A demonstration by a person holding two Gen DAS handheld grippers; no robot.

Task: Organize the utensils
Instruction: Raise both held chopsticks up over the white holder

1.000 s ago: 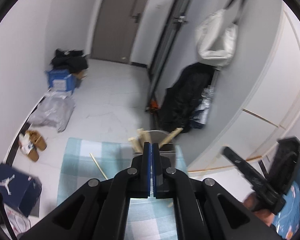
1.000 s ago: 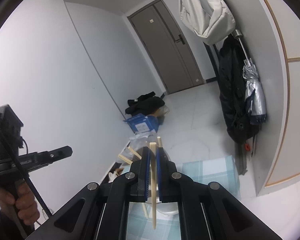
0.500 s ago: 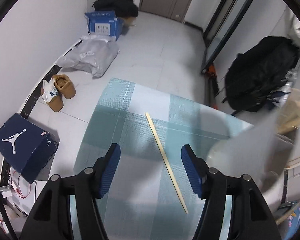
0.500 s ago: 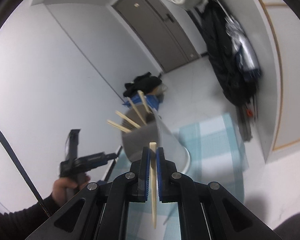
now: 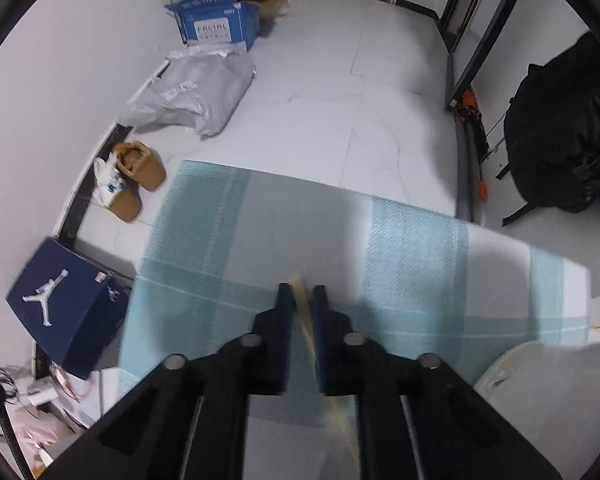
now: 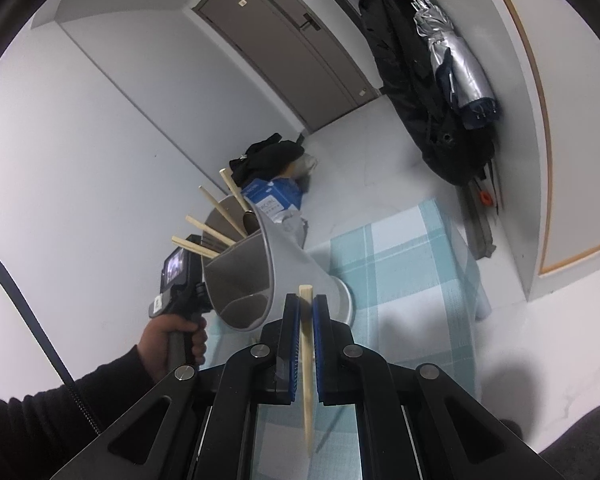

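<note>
In the left wrist view my left gripper (image 5: 299, 300) has its jaws closed around a wooden chopstick (image 5: 306, 320) that lies on the blue checked cloth (image 5: 420, 248); the picture is blurred. In the right wrist view my right gripper (image 6: 306, 312) is shut on another wooden chopstick (image 6: 307, 360), held above the cloth (image 6: 400, 264). Just ahead of it stands a grey utensil holder (image 6: 284, 264), seen tilted, with several chopsticks (image 6: 216, 216) sticking out. Its base also shows at the lower right of the left wrist view (image 5: 540, 376). The left hand on its gripper handle (image 6: 180, 300) is left of the holder.
Around the table's floor are a navy shoebox (image 5: 64, 304), tan slippers (image 5: 136, 180), a grey bag (image 5: 196, 92), a blue box (image 5: 216, 24) and a black backpack (image 5: 560, 128). Coats and an umbrella (image 6: 456, 64) hang on the right wall.
My left gripper went from shut to wide open over the cloth, then dropped to the lying chopstick and closed around it. My right gripper, still holding its chopstick, moved closer to the holder.
</note>
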